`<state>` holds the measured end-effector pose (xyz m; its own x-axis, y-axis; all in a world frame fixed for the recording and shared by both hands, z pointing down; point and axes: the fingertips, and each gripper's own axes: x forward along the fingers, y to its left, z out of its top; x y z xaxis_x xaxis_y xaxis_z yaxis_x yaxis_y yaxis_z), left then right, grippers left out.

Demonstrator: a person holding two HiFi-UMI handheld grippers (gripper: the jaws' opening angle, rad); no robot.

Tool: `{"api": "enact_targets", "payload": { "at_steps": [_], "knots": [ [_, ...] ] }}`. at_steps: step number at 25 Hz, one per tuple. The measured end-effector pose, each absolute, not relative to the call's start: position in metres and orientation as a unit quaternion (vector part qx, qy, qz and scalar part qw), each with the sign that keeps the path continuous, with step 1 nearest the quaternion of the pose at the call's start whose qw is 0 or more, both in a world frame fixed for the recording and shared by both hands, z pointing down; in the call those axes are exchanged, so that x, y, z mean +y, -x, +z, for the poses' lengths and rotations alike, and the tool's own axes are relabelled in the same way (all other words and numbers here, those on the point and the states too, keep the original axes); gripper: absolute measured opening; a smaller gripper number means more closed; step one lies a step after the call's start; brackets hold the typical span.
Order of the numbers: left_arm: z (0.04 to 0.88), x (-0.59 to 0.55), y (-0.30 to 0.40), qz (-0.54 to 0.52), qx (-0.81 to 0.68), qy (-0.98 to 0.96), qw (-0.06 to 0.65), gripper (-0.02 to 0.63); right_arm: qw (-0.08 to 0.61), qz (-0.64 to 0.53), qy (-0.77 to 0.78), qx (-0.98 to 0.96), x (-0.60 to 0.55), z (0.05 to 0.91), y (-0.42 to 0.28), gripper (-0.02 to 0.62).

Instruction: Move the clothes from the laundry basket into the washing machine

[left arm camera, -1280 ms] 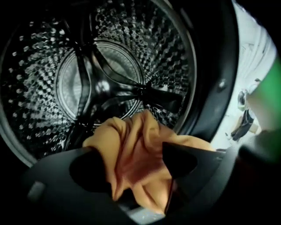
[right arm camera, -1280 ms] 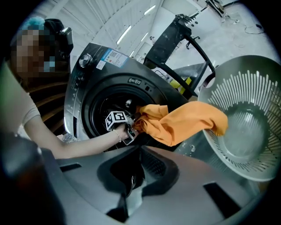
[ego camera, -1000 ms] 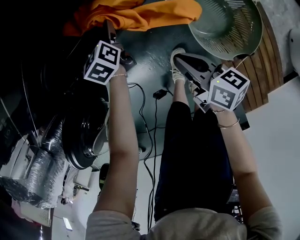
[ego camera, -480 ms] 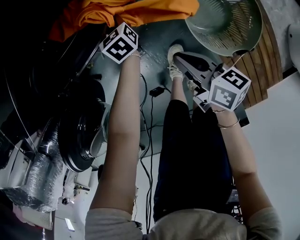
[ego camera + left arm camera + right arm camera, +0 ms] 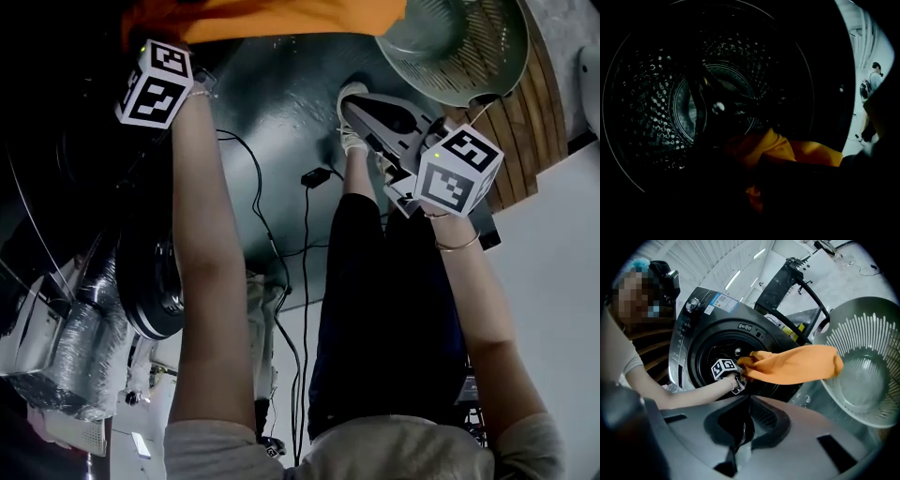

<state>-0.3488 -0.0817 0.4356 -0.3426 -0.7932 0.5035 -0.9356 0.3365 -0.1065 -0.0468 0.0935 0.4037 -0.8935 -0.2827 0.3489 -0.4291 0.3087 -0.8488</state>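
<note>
So the orange garment (image 5: 792, 365) is a plain, bright piece of cloth, pulled out long and a bit wrinkly. One end is bunched up at the washing machine (image 5: 701, 329) door, and the other end is over by the rim of the pale green laundry basket (image 5: 867, 376). It's off the floor, hanging in between. The left gripper (image 5: 739, 372) has its jaws clamped on the bunched end right at the door opening, with the dark drum (image 5: 661, 108) straight ahead of it. That arm is stretched out almost fully. The right gripper (image 5: 354, 105) hangs near the basket, angled slightly down, jaws pinched together with nothing in them.
</note>
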Motion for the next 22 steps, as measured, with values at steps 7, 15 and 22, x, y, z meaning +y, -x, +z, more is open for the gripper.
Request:
{"api": "enact_targets", "payload": {
  "at_steps": [7, 15, 22],
  "knots": [
    [0.441, -0.104, 0.368, 0.180, -0.809, -0.525, 0.194, 0.038, 0.074, 0.549, -0.214, -0.805, 0.099, 0.410, 0.045, 0.018],
    [0.470, -0.038, 0.336, 0.139, -0.811, -0.500, 0.271, 0.196, 0.080, 0.546, -0.210, -0.807, 0.098, 0.408, 0.044, 0.018],
    [0.511, -0.016, 0.247, 0.186, -0.736, -0.570, 0.315, 0.225, 0.079, 0.543, -0.214, -0.808, 0.094, 0.404, 0.043, 0.018]
  ]
}}
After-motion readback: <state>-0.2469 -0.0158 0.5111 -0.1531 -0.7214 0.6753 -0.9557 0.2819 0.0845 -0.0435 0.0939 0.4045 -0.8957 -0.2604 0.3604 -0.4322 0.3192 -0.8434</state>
